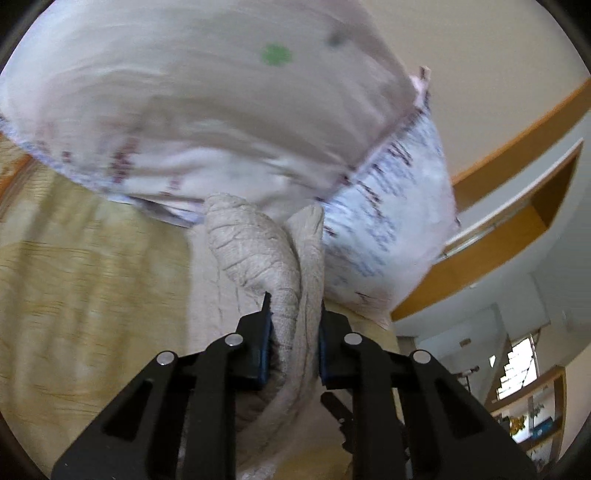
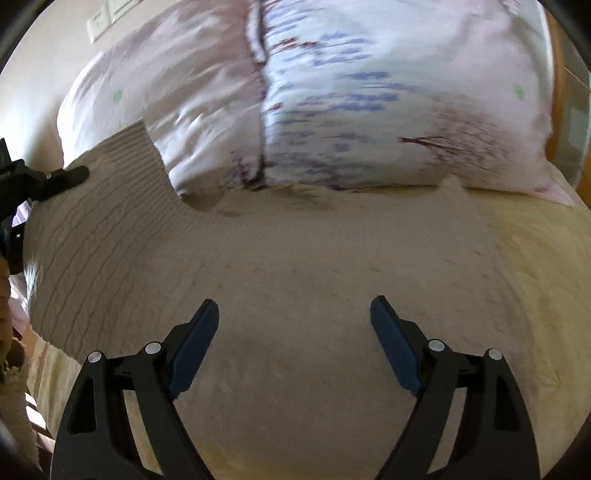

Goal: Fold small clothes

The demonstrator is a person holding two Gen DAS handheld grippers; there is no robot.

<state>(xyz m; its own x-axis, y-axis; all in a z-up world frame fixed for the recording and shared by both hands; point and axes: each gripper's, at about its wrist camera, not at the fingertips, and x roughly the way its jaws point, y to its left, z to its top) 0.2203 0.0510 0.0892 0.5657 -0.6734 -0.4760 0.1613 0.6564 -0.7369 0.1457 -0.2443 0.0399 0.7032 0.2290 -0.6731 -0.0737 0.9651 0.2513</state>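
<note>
Both grippers I see: left gripper (image 1: 293, 325) jaws clamped on beige knit garment (image 1: 258, 240) at frame centre, right gripper (image 2: 293, 325) jaws apart above it

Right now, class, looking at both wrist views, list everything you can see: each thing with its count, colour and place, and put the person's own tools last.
Sweater: one, beige knit, spread on the bed, one part bunched in the left gripper.
Pillows: at least two, pale pink and white with blue and dark red marks and small green dots, side by side at the head of the bed.
Bed cover: one, yellowish beige, under the sweater.
Wall switches: white plates, on the wall above the left pillow.
Shelf: wooden, orange-brown, on the wall beyond the pillows.
Left gripper: black with blue pads, closed on a sweater fold.
Right gripper: black with blue pads, open above the sweater, holding nothing.
</note>
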